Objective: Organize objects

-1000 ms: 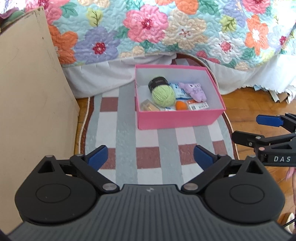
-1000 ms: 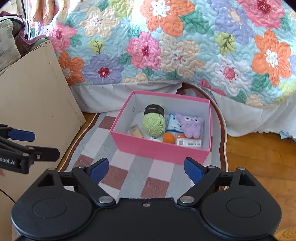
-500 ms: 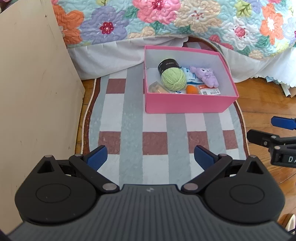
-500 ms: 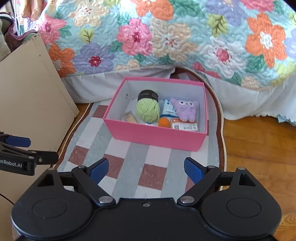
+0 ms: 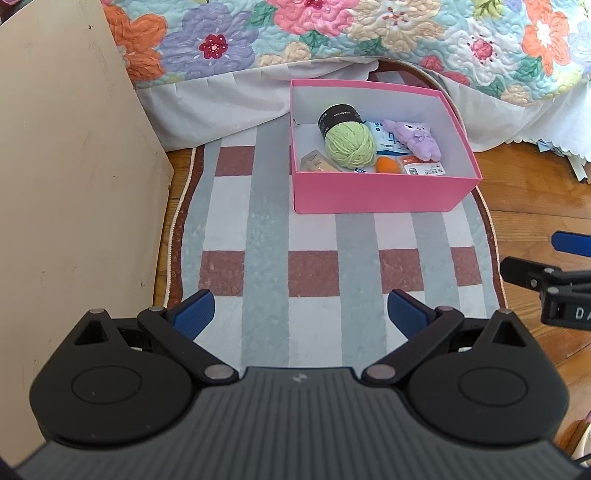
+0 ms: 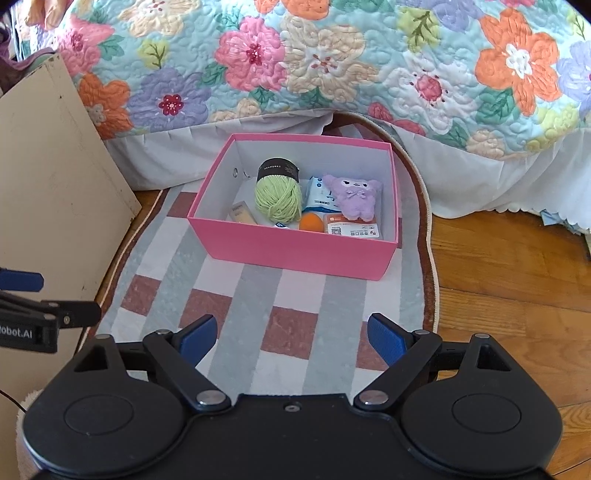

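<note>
A pink box (image 5: 373, 197) (image 6: 295, 251) sits at the far end of a checked rug (image 5: 295, 236) (image 6: 236, 295). Inside lie a green yarn ball (image 5: 349, 146) (image 6: 279, 199), a purple plush toy (image 5: 415, 138) (image 6: 356, 197), an orange ball (image 5: 387, 165) (image 6: 311, 223), a blue-white packet (image 5: 384, 138) (image 6: 317, 194), a labelled white-orange packet (image 5: 423, 169) (image 6: 351, 229) and a beige packet (image 5: 316, 164) (image 6: 242, 214). My left gripper (image 5: 299, 312) hovers open over the near rug, nothing between its fingers. My right gripper (image 6: 290, 338) is open too, also short of the box.
A bed with a floral quilt (image 5: 332, 33) (image 6: 332, 62) and white skirt rises behind the box. A beige board (image 5: 70, 184) (image 6: 51, 206) stands at the left. Wooden floor (image 5: 535, 192) (image 6: 509, 295) lies right of the rug.
Both views have tilted downward: the box has shifted up in the frames and more of the rug shows near the grippers. Both grippers stayed open and empty.
</note>
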